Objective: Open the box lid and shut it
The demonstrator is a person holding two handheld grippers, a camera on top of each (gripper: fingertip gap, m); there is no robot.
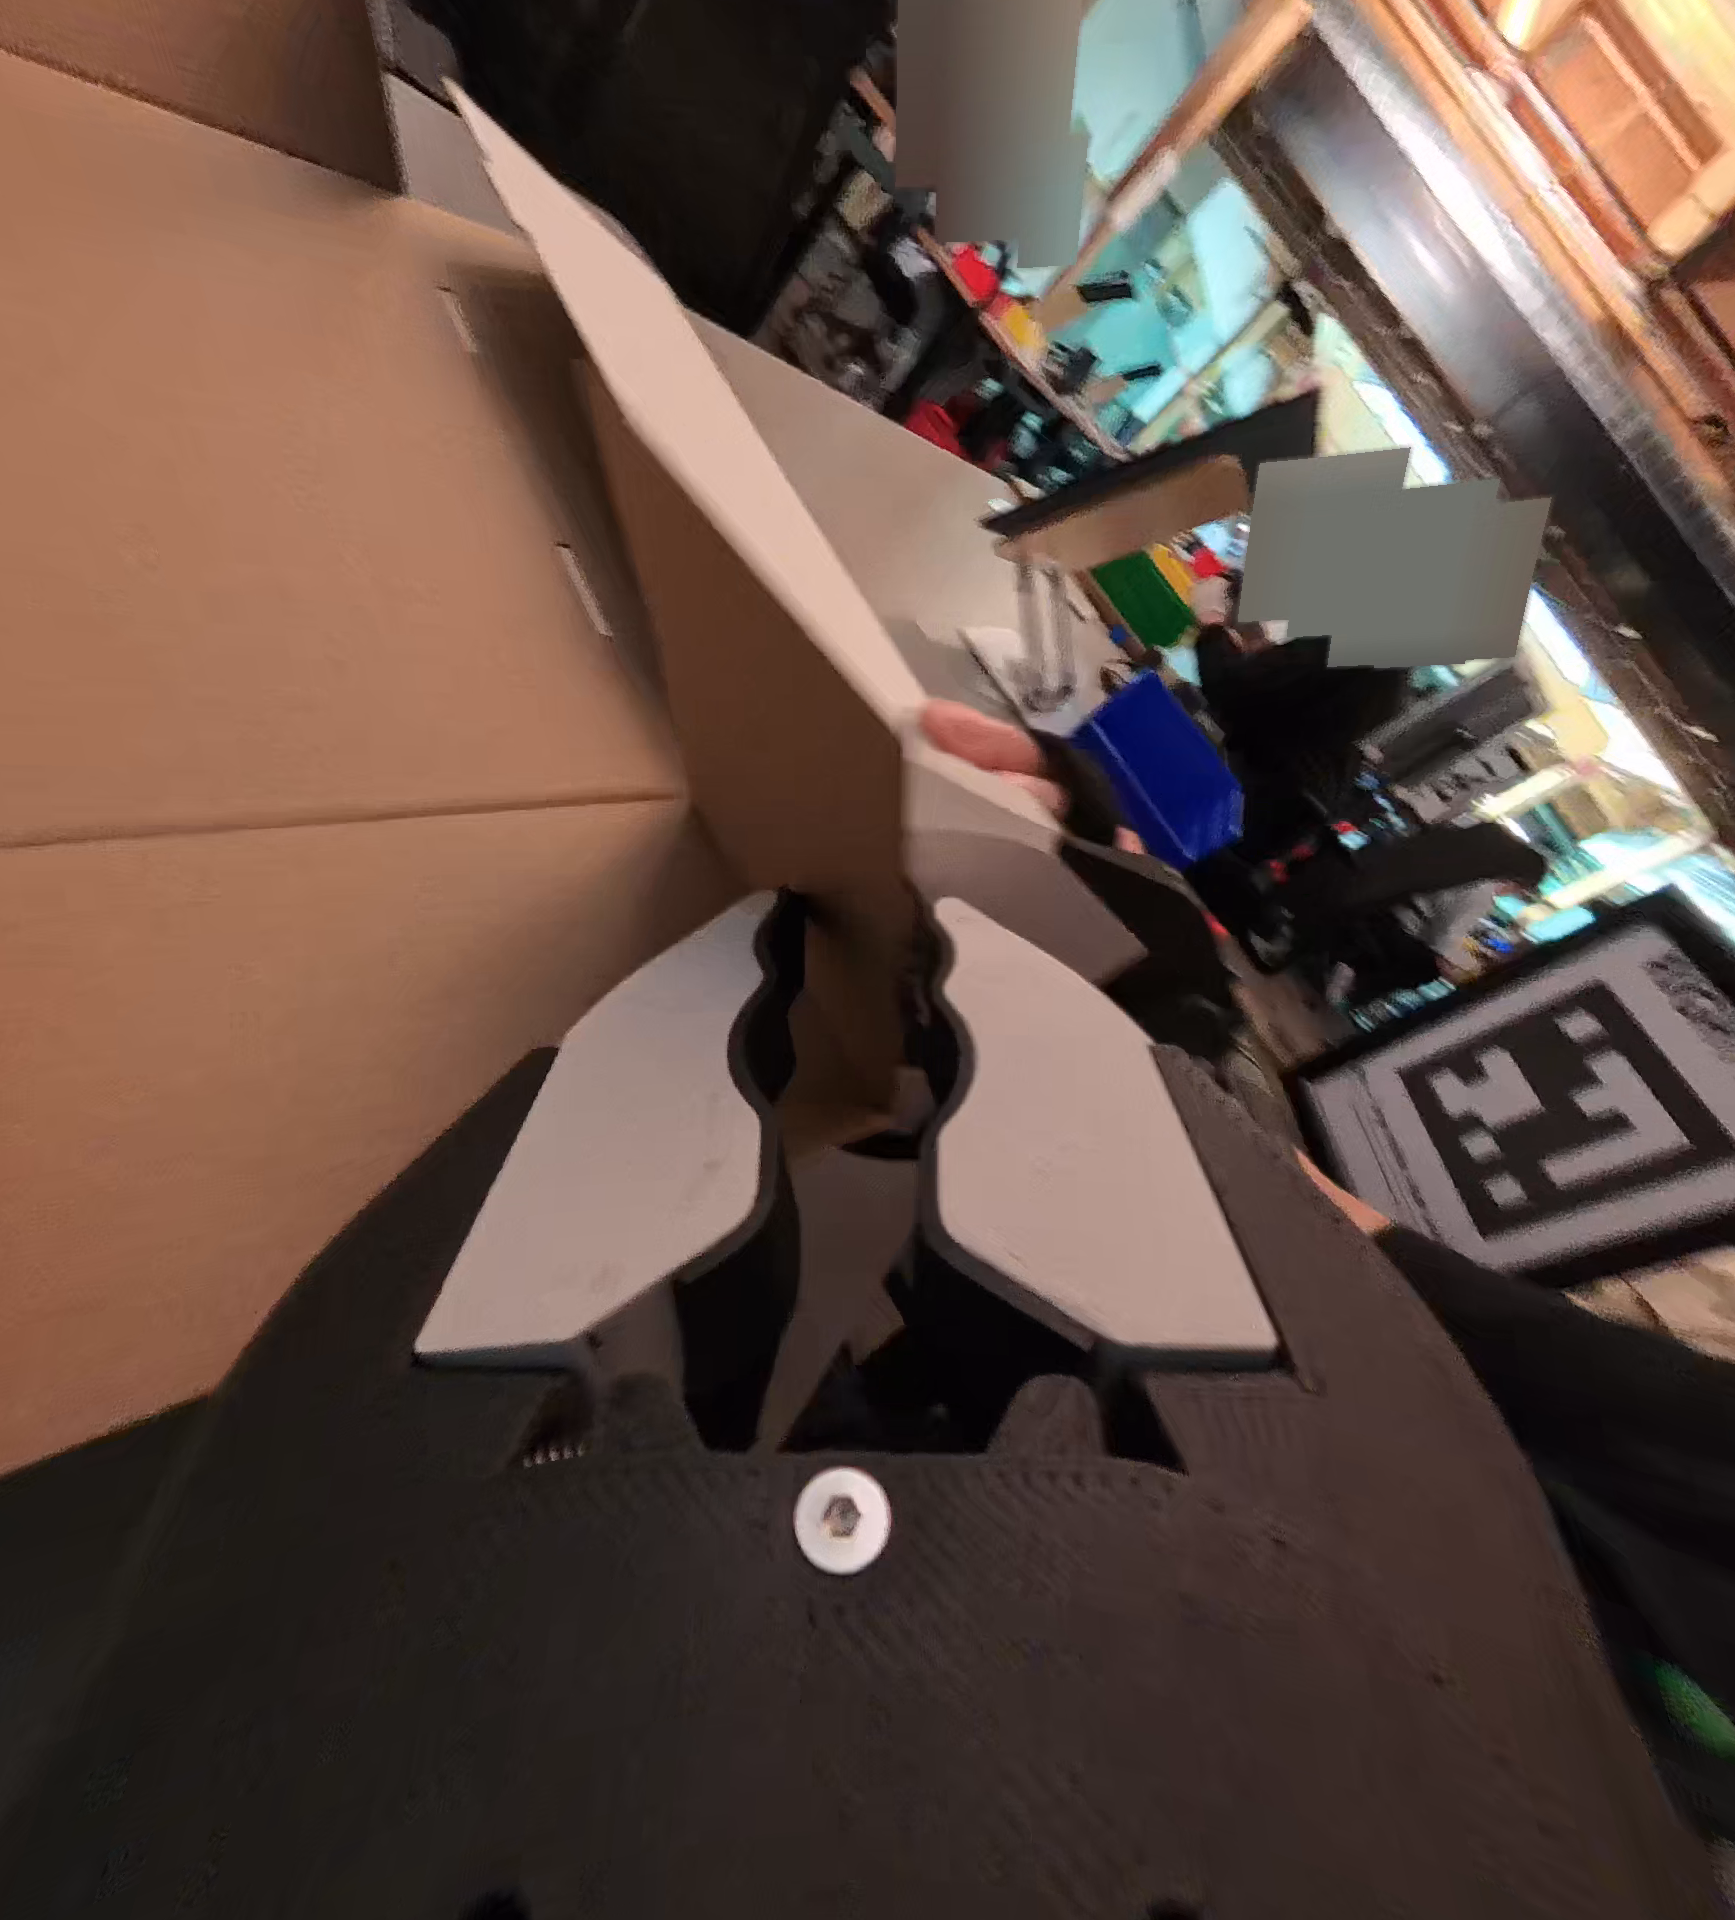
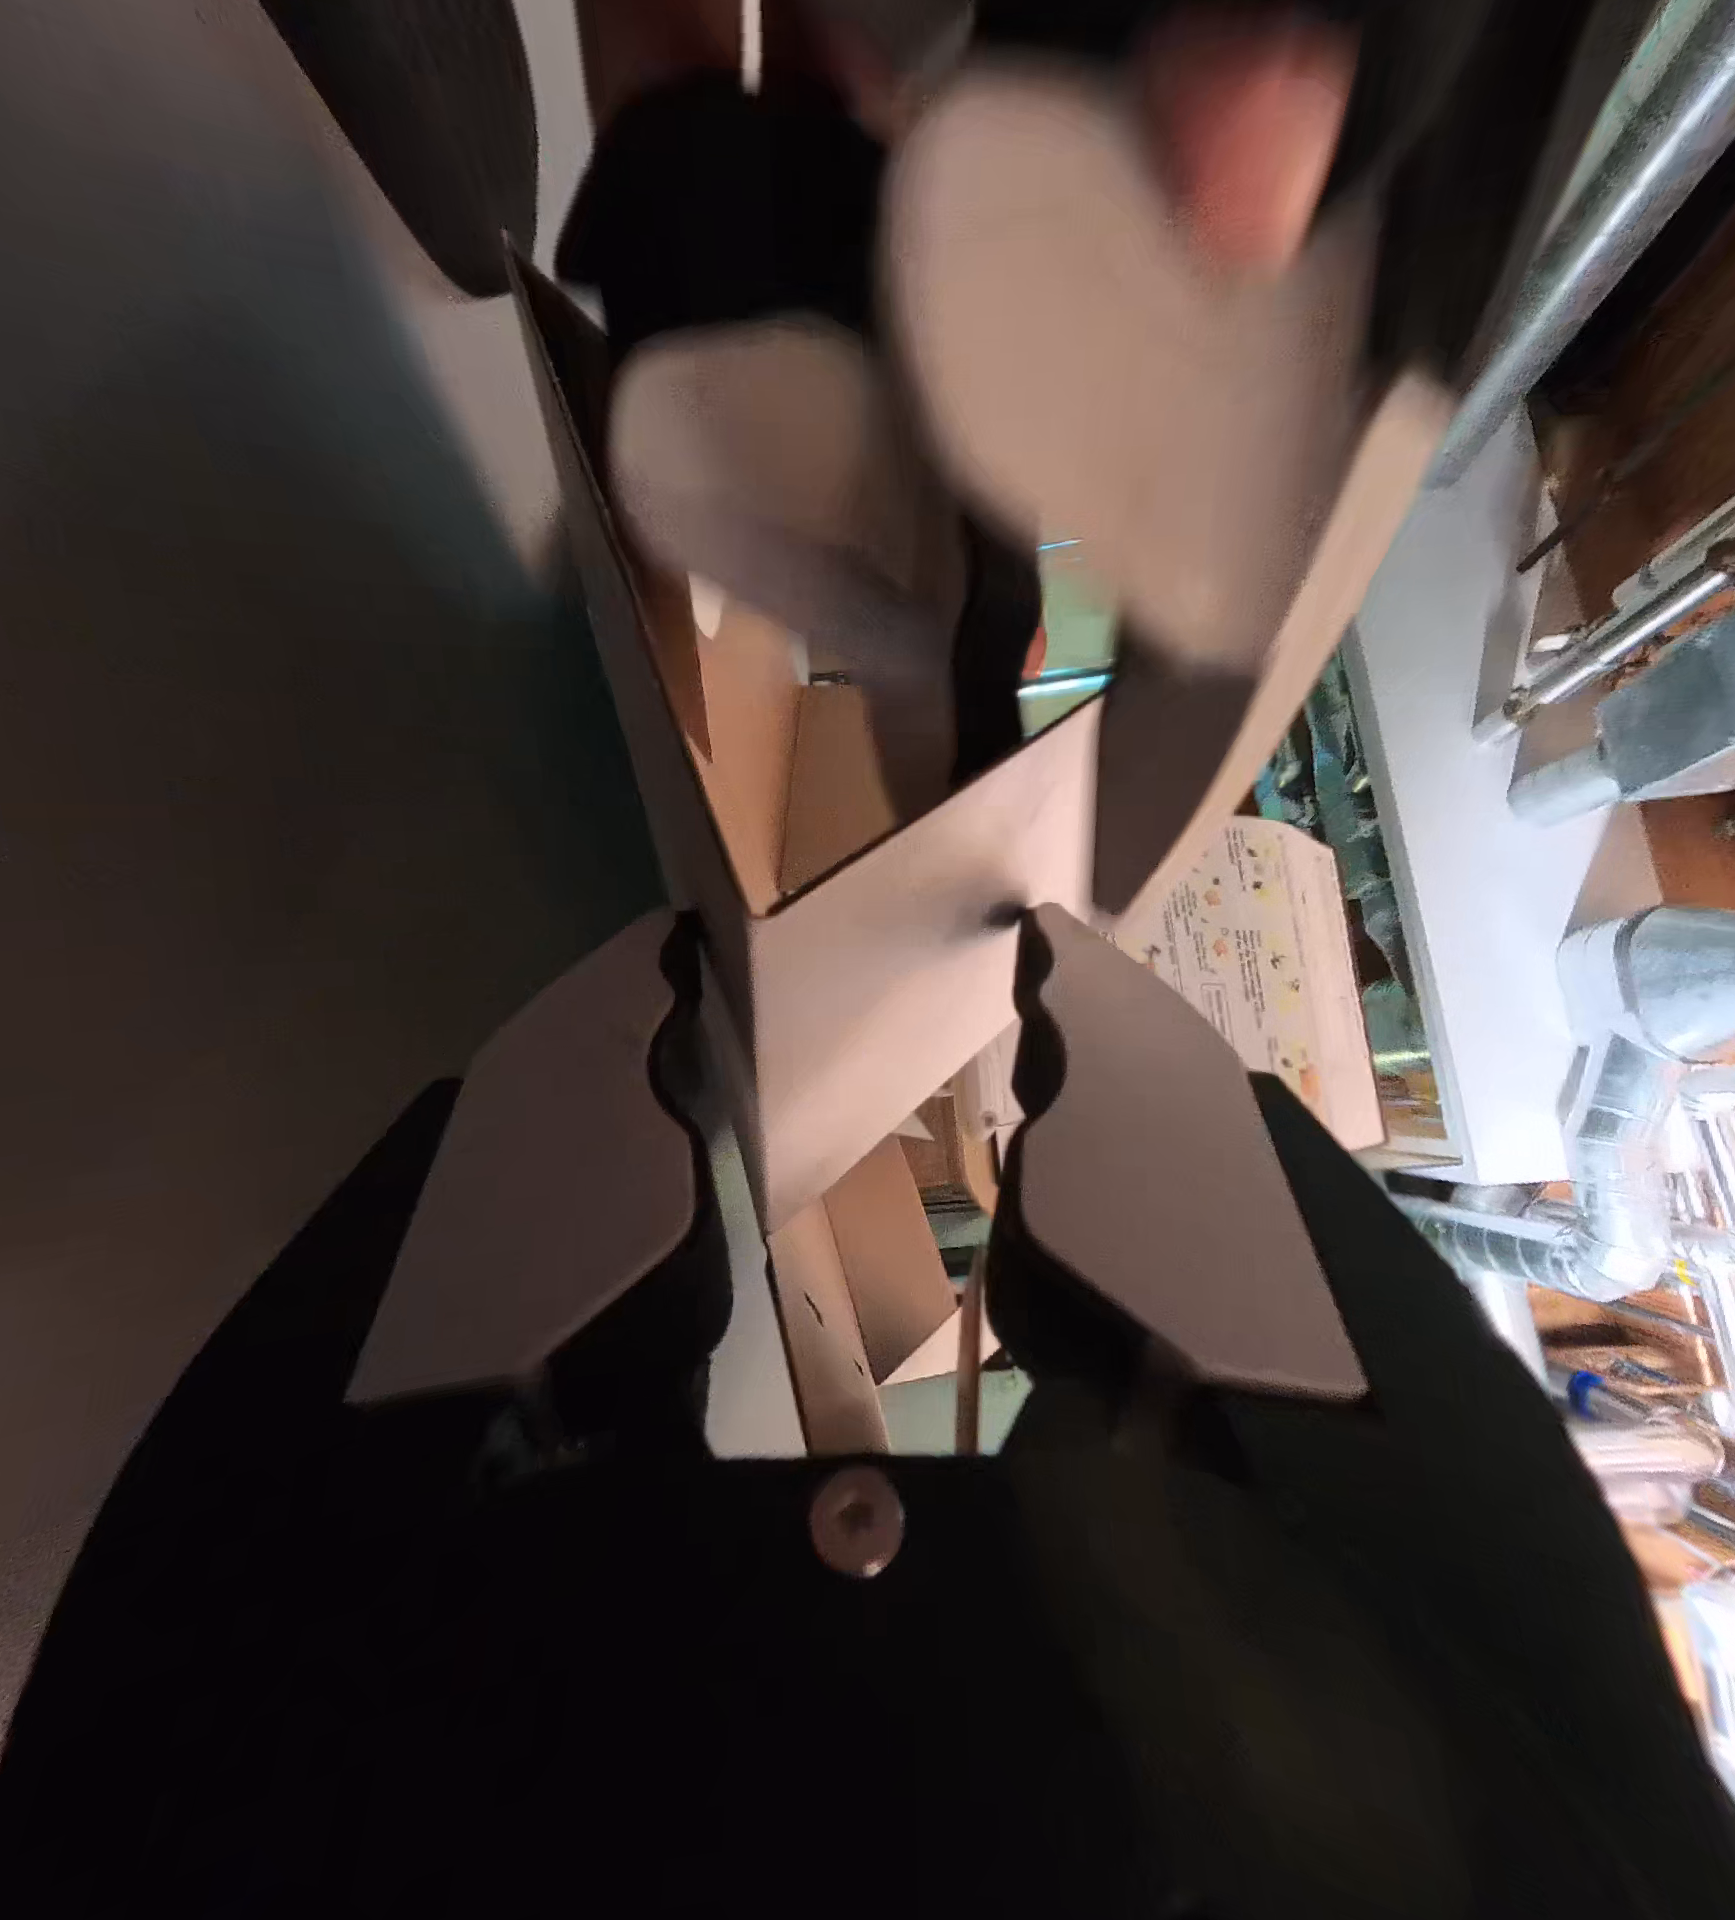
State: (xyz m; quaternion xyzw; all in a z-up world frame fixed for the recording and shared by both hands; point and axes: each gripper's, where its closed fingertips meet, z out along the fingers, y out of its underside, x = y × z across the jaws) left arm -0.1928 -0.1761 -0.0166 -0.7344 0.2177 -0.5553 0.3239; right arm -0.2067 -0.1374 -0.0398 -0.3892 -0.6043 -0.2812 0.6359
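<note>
The cardboard box [image 1: 219,623] is brown inside and white outside, and it fills the left of the left wrist view. Its white lid flap [image 1: 697,436] stands raised at a slant. My left gripper [image 1: 858,914] has its jaws narrowed on a brown flap [image 1: 821,790] that runs between the fingers. A person's fingertip [image 1: 977,743] touches the white flap's corner. In the right wrist view my right gripper [image 2: 852,925] is open. A white box flap [image 2: 904,914] lies between its fingers, its edge against the left finger. The left gripper [image 2: 925,436] shows blurred above.
A black panel with a square marker [image 1: 1569,1122] sits at the right of the left wrist view, with a blue bin [image 1: 1164,769] and cluttered shelves [image 1: 1050,343] behind. In the right wrist view, metal pipes [image 2: 1673,997] and a printed sheet [image 2: 1247,956] are at the right.
</note>
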